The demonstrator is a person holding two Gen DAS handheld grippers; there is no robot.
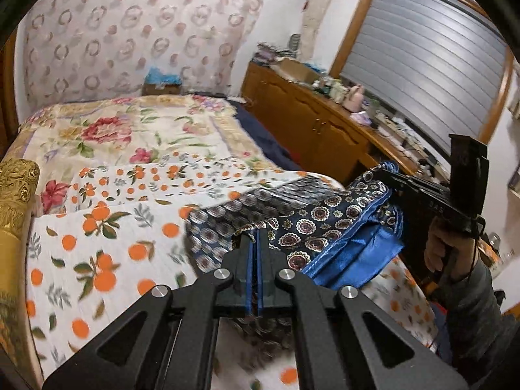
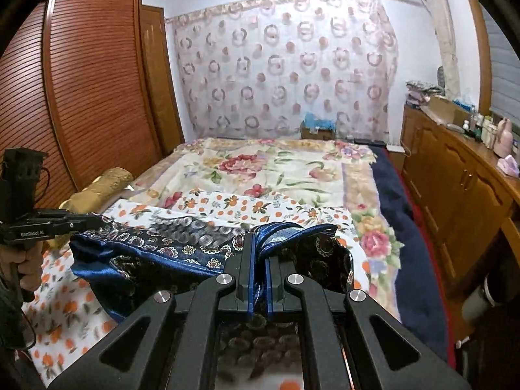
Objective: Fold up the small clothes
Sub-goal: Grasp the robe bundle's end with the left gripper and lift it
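Both my grippers are pinched onto the navy patterned garment (image 1: pixel 328 227), and it's up off the bed between them!

My left gripper (image 1: pixel 255 243) has its jaws squeezed narrow on one edge of the cloth, a sliver of the blue satin lining showing between the pads. My right gripper (image 2: pixel 258 253) is clamped the same way on the blue-trimmed edge at the other end. The garment hangs stretched between the two, medallion print on top, shiny blue lining (image 1: pixel 367 253) sagging underneath. Below it lies the orange-print sheet (image 1: pixel 97 243), spread over the floral bedspread (image 2: pixel 276 169). A gold bolster (image 1: pixel 16 188) sits at the bed's left edge, and the wooden cabinet (image 2: pixel 455 188) runs along the right.
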